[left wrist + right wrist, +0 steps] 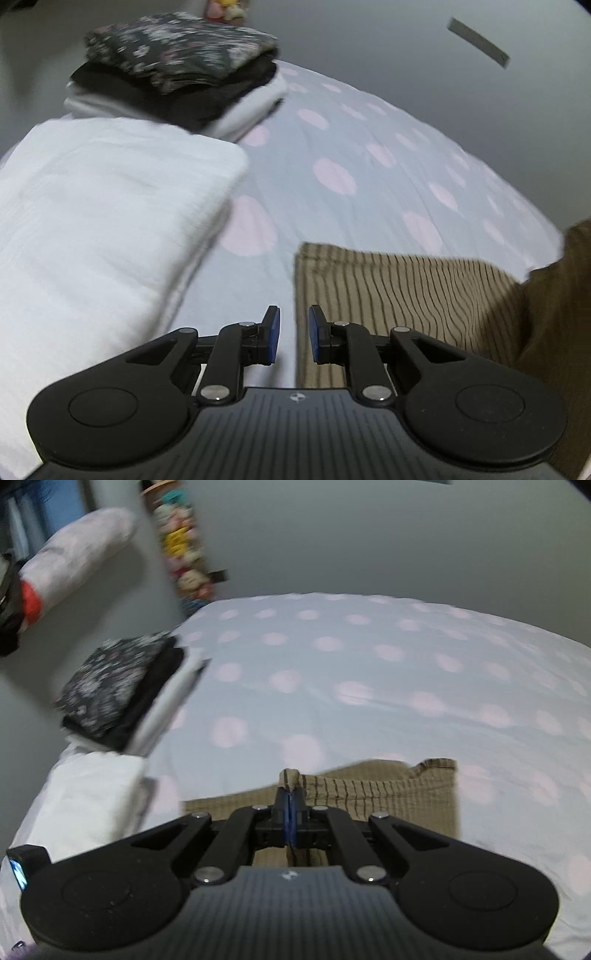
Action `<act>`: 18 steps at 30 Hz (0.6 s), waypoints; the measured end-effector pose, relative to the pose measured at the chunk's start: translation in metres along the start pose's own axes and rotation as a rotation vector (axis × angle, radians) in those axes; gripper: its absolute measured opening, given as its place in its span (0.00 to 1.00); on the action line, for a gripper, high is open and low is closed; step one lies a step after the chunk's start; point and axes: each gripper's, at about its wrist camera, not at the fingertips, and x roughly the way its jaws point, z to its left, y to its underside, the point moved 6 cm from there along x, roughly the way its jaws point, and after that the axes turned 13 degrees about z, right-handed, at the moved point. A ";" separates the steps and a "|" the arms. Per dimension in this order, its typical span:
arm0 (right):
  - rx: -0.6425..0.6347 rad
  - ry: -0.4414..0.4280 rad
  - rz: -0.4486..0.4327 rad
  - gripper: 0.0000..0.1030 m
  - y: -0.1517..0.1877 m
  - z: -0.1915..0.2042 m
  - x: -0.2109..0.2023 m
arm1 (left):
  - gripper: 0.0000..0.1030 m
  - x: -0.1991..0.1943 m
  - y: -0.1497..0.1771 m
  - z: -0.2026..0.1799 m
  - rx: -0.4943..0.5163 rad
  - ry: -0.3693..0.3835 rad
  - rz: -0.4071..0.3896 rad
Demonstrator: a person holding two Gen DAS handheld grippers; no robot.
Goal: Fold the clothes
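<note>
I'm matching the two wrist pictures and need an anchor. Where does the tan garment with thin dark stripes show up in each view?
Left wrist view: the tan striped garment lies lower right, just right of the left tongs.
Right wrist view: it sits bottom centre, its edge pinched in the shut right tongs.
Shared landmark: the dark floral folded cloth topping the stack at the left.

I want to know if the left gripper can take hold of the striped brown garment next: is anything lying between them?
Nothing visible does. The left gripper hangs open over bare polka-dot bedsheet, with the striped brown garment just to its right. The white folded cloth lies on its other side. The right gripper is already shut on the garment's edge.
</note>
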 end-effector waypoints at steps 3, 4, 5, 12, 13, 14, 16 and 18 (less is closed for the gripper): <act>-0.053 -0.025 0.045 0.02 -0.010 0.043 0.027 | 0.18 0.000 -0.006 0.021 -0.061 0.036 -0.013; -0.068 -0.034 0.061 0.02 -0.012 0.055 0.036 | 0.18 0.002 -0.007 0.025 -0.080 0.044 -0.010; -0.083 -0.043 0.078 0.02 -0.015 0.068 0.046 | 0.18 0.004 -0.008 0.030 -0.098 0.052 -0.006; -0.182 -0.087 0.202 0.02 -0.017 0.131 0.119 | 0.18 0.019 -0.012 0.047 -0.164 0.081 0.019; -0.186 -0.089 0.213 0.02 -0.016 0.135 0.127 | 0.18 0.021 -0.012 0.048 -0.165 0.083 0.020; -0.191 -0.091 0.225 0.02 -0.016 0.140 0.135 | 0.18 0.022 -0.012 0.047 -0.159 0.082 0.021; -0.193 -0.092 0.250 0.02 -0.015 0.145 0.154 | 0.18 0.026 -0.012 0.046 -0.148 0.080 0.023; -0.200 -0.087 0.272 0.02 -0.015 0.146 0.171 | 0.18 0.029 -0.012 0.044 -0.140 0.088 0.026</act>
